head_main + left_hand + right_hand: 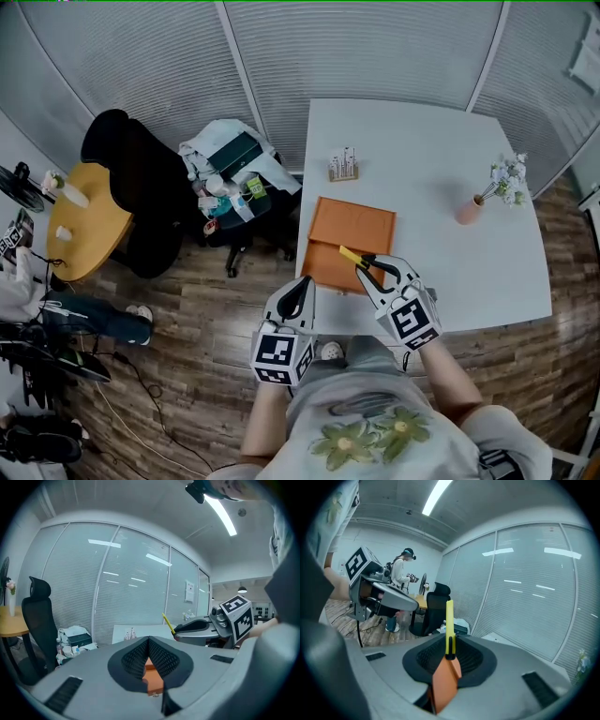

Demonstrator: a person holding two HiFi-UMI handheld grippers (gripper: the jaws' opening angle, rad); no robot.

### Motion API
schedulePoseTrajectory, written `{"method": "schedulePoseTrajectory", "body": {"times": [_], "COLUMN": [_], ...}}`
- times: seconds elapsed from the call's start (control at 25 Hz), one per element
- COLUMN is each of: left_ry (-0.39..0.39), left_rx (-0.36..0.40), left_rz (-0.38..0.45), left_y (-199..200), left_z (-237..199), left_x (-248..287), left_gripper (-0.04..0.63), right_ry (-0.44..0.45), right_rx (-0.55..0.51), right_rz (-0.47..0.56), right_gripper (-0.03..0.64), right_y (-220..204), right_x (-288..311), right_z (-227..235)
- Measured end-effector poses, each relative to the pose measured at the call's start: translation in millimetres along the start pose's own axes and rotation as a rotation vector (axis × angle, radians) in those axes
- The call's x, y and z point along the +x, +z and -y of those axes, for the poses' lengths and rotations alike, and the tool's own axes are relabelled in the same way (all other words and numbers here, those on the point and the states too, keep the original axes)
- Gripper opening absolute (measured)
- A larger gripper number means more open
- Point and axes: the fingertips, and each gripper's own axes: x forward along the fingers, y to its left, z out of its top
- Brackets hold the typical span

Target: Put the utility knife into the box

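While the yellow utility knife is clamped between the jaws of the right gripper, its tip juts past them, over the near half of the orange box. That box lies flat at the near left edge of the white table. Just off that edge the left gripper hangs with its jaws pressed together on nothing. Farther back stand a small rack and a pink flower vase.

Two grippers, one utility knife, one box — one vase, one chair.
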Motion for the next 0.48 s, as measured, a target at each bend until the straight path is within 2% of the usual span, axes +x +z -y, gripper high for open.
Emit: {"method": "schedulePoseTrajectory", "body": {"times": [0.32, 0.48], "left_ry": [-0.007, -0.009], "left_rx": [-0.035, -0.032], "left_rz": [-0.024, -0.038], "left_y": [-17, -22], "left_z": [-13, -19], "left_x": [8, 12], "left_gripper": [0.0, 0.0], "right_ry": [0.02, 0.031], "right_rx": [-0.029, -0.076], "right_rz": [-0.063, -0.1], "right_gripper": [0.071, 0.071], "right_y": [-18, -26], "right_x": [16, 26], "right_z": [-13, -14]}}
